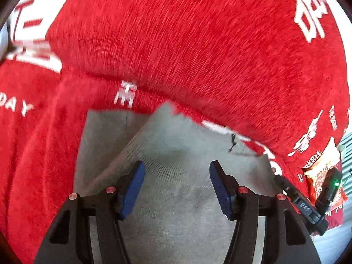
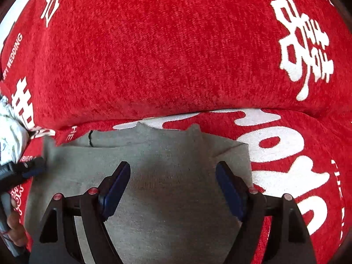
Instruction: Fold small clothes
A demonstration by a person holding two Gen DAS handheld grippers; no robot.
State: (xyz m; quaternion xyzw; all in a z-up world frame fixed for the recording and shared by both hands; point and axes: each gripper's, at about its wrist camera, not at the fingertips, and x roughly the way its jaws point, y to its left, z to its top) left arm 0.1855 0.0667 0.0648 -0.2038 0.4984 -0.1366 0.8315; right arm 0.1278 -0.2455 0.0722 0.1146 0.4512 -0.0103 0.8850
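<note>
A small grey garment (image 1: 176, 136) lies folded on a red cover with white lettering (image 1: 176, 44). One folded layer slants across its left part. My left gripper (image 1: 177, 167) hovers over the cloth, its blue pads (image 1: 134, 184) apart with only flat fabric below them. In the right wrist view the same grey garment (image 2: 167, 149) fills the lower middle, a folded corner at its right. My right gripper (image 2: 173, 166) is open above it and holds nothing. The left gripper's tip (image 2: 30, 168) rests at the garment's left edge, a hand (image 2: 13, 226) behind it.
The red cushion back (image 2: 176, 55) rises just behind the garment. A snack packet (image 1: 323, 171) lies at the far right in the left wrist view, by the right gripper's finger (image 1: 305, 204). A white patterned cloth (image 2: 11, 132) sits at the left edge.
</note>
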